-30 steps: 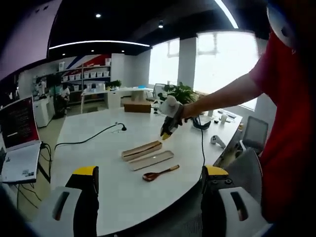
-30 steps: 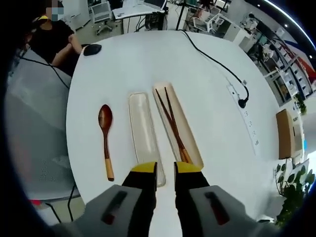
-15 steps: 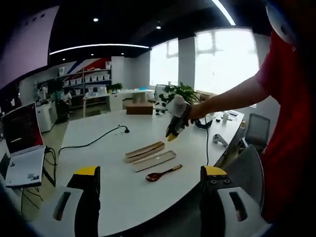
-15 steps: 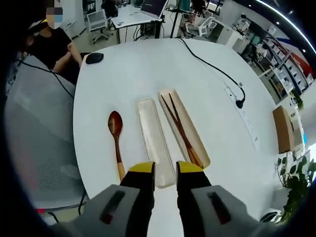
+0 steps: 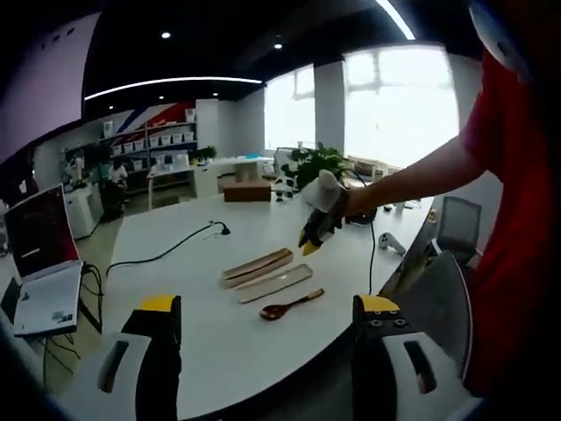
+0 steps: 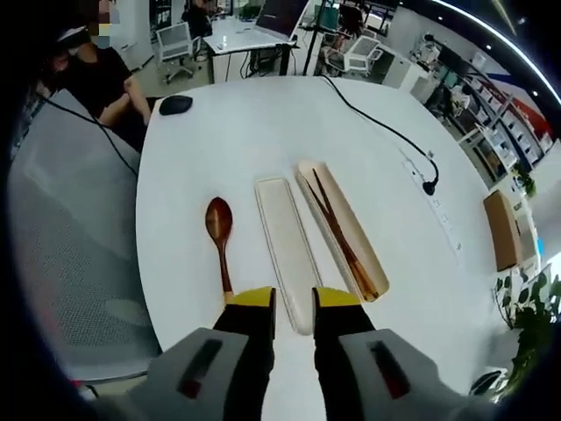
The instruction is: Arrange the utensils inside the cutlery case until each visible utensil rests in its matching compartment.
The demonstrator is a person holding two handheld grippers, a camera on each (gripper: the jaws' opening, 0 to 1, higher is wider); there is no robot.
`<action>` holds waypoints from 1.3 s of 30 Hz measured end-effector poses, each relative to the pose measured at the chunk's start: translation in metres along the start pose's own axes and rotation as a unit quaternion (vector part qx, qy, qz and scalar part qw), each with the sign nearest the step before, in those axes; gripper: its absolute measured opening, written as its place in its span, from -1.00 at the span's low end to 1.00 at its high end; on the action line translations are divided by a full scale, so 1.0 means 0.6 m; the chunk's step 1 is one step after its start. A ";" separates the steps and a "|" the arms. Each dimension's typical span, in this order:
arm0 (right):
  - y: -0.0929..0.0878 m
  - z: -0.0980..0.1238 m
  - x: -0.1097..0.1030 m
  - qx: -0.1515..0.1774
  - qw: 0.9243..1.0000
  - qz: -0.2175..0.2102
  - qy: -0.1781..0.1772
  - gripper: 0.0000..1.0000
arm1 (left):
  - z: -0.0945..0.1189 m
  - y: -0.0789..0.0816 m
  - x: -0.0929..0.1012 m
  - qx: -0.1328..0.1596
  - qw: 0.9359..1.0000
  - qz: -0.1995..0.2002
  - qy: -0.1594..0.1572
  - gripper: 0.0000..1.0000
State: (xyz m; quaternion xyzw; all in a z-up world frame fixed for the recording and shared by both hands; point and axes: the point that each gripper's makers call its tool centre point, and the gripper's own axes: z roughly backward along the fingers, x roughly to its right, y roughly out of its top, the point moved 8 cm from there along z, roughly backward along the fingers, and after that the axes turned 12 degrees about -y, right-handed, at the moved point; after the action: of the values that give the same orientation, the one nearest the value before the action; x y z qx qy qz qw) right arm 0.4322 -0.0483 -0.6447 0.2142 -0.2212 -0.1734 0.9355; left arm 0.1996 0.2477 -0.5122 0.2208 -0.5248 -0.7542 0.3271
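Item 1 – right gripper (image 6: 294,303), grey body w/ yellow-tipped jaws: jaws narrow, nothing between them, hovering above near edge of the white round table (image 6: 219,132). Seen also in left gripper view (image 5: 311,243), held over the table by a person's outstretched arm in a red sleeve (image 5: 508,132).

Item 2 – left gripper (image 5: 263,307), same build: jaws wide apart, empty, held back off the table edge, well apart from the utensils.

Item 3 – dark-brown wooden spoon (image 6: 220,241): lies flat on bare table, bowl pointing away from the right gripper, handle end near its left jaw tip. Outside the case, just beside the empty tray. Also in left gripper view (image 5: 289,306). Judged light, stiff, smooth-lacquered so apt to slip or pivot; best grip across the narrow handle about mid-length, not the bowl.

Item 4 – cream oblong shallow tray (image 6: 285,250), half of the cutlery case: empty, near end between the right jaw tips as viewed. Likely light; may slide if nudged.

Item 5 – tan oblong case half (image 6: 342,230), alongside item 4, touching or nearly so: holds pair of dark wooden chopsticks (image 6: 337,232), already seated.

Item 6 – black cable w/ round plug end (image 6: 386,132), farther across the table.

Item 7 – black computer mouse (image 6: 175,104), far table edge.

Status: spoon not yet housed.
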 end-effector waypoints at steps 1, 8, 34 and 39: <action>0.000 -0.001 -0.003 0.001 1.000 -0.002 0.001 -0.74 | 0.002 0.004 0.001 0.005 1.000 0.000 -0.002 0.54; 0.006 -0.009 -0.023 0.011 1.000 0.004 0.004 -0.72 | 0.002 0.003 -0.006 0.005 1.000 0.003 0.002 0.65; 0.018 -0.055 -0.079 0.002 0.999 0.032 0.026 -0.65 | 0.014 -0.006 -0.009 0.024 0.998 0.057 -0.001 0.82; 0.020 -0.060 -0.083 0.003 0.999 0.036 0.030 -0.62 | 0.015 -0.010 -0.010 0.020 0.998 0.057 0.002 0.80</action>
State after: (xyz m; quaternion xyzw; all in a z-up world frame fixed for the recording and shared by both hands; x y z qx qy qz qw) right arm 0.4106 -0.0056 -0.6851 0.2138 -0.2015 -0.1322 0.9467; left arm 0.1962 0.2592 -0.5147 0.1983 -0.5506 -0.7234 0.3664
